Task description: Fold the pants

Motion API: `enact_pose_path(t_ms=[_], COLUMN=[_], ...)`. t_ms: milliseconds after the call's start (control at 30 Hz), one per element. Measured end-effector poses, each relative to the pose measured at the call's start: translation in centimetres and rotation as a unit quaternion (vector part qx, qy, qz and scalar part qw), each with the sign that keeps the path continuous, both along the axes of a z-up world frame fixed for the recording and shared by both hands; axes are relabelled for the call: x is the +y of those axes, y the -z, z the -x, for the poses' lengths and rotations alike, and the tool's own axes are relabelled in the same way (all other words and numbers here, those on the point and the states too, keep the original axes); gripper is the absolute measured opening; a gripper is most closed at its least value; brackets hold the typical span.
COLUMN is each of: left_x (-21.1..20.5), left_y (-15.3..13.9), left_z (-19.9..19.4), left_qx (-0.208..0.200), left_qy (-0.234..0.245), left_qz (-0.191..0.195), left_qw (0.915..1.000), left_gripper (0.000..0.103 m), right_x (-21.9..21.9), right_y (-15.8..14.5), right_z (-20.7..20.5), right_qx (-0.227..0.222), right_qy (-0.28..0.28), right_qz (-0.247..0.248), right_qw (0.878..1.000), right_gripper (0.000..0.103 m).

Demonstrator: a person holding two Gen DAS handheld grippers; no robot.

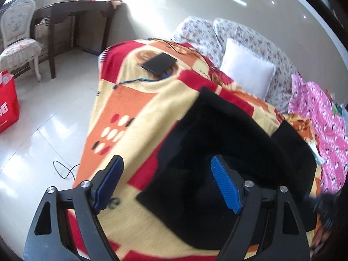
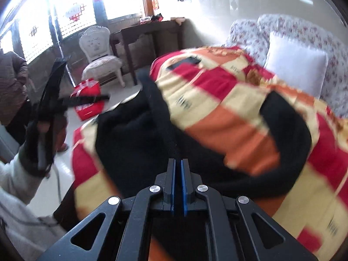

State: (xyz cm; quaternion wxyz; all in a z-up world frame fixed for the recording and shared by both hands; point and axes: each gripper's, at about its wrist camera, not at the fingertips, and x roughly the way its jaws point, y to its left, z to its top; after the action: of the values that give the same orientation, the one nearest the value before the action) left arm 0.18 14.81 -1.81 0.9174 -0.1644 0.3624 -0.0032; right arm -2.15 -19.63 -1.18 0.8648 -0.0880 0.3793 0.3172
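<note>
Pants (image 1: 217,143) matt black cloth; blanket (image 1: 134,100) fuzzy; floor (image 1: 43,117) glossy tile.

Pretty clearly someone's living room at home. There's a sofa (image 1: 250,34) in a flowery cover with a white cushion (image 1: 248,71) on it, and a bright red, orange and cream blanket (image 1: 121,108) thrown over the surface in front. A dark wooden console table (image 2: 150,34) sits by big sunny windows (image 2: 71,8), next to an ornate white chair (image 2: 100,54). Glossy pale floor tiles (image 1: 43,113), a red shopping bag (image 1: 7,102) on them, and pink patterned bedding (image 1: 326,130) piled nearby.
</note>
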Motion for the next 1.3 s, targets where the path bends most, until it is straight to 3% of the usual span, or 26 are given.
enact_pose_path(t_ms=[133,200,267,300,333,433,500,633,767,800,833,867,933,1033,1167,1300], left_x=[0.7,0.5,0.2,0.2,0.2,0.4,0.6,0.9,0.3,-0.1,-0.5,-0.7,-1.3,-2.1,-1.8,-1.0], left_y=[0.0,0.4,1.2,1.4,1.7,2.0,2.1,2.8,3.3,3.1,2.9,2.7,1.9,0.0,-1.0,0.5], left_z=[0.8,0.8,0.4,0.2,0.0,-0.7,-1.5,-4.3,-5.9,-6.2,-6.3,-6.3,-6.0,-4.3,-1.4,-0.6], left_qx=[-0.001,0.003,0.018,0.022,0.025,0.025,0.025,0.045,0.053,0.051,0.049,0.048,0.039,0.019,0.003,0.019], left_qy=[-0.008,-0.009,-0.006,-0.005,-0.009,-0.021,-0.031,-0.034,-0.027,-0.021,-0.012,-0.004,0.015,0.037,0.036,0.002], left_qz=[0.025,0.024,0.019,0.018,0.014,0.004,0.000,0.001,0.004,0.003,0.003,0.004,0.002,-0.015,-0.037,-0.069], left_qw=[0.9997,0.9997,0.9996,0.9996,0.9996,0.9995,0.9992,0.9984,0.9982,0.9985,0.9987,0.9989,0.9991,0.9990,0.9987,0.9974], left_gripper=[0.083,0.083,0.083,0.083,0.083,0.083,0.083,0.083,0.083,0.083,0.083,0.083,0.083,0.083,0.083,0.083], right_x=[0.4,0.4,-0.1,-0.2,0.2,3.1,5.7,11.2,13.8,13.9,13.7,12.9,11.0,9.5,9.2,10.7], right_y=[4.1,5.5,5.3,4.8,4.1,2.5,2.2,4.2,6.9,7.1,7.1,6.9,5.5,3.3,1.9,5.4], right_z=[3.2,3.5,3.2,3.1,3.0,2.6,2.4,0.0,-2.3,-3.0,-3.4,-4.0,-4.6,-3.4,-0.3,1.2], right_qx=[0.066,0.075,0.081,0.070,0.058,0.011,-0.011,-0.054,-0.062,-0.063,-0.055,-0.038,0.001,0.013,0.019,0.048], right_qy=[-0.020,-0.003,0.008,0.018,0.020,-0.003,-0.023,-0.035,-0.028,-0.017,-0.013,-0.016,-0.011,-0.028,-0.054,-0.053], right_qz=[-0.034,-0.035,-0.066,-0.075,-0.075,-0.059,-0.039,0.044,0.105,0.108,0.095,0.066,-0.011,-0.063,-0.082,-0.049], right_qw=[0.997,0.997,0.995,0.995,0.995,0.998,0.999,0.997,0.992,0.992,0.994,0.997,1.000,0.998,0.995,0.996], right_gripper=[0.000,0.000,0.007,0.014,0.027,0.057,0.058,0.058,0.052,0.033,0.008,0.005,0.005,0.005,0.005,0.011])
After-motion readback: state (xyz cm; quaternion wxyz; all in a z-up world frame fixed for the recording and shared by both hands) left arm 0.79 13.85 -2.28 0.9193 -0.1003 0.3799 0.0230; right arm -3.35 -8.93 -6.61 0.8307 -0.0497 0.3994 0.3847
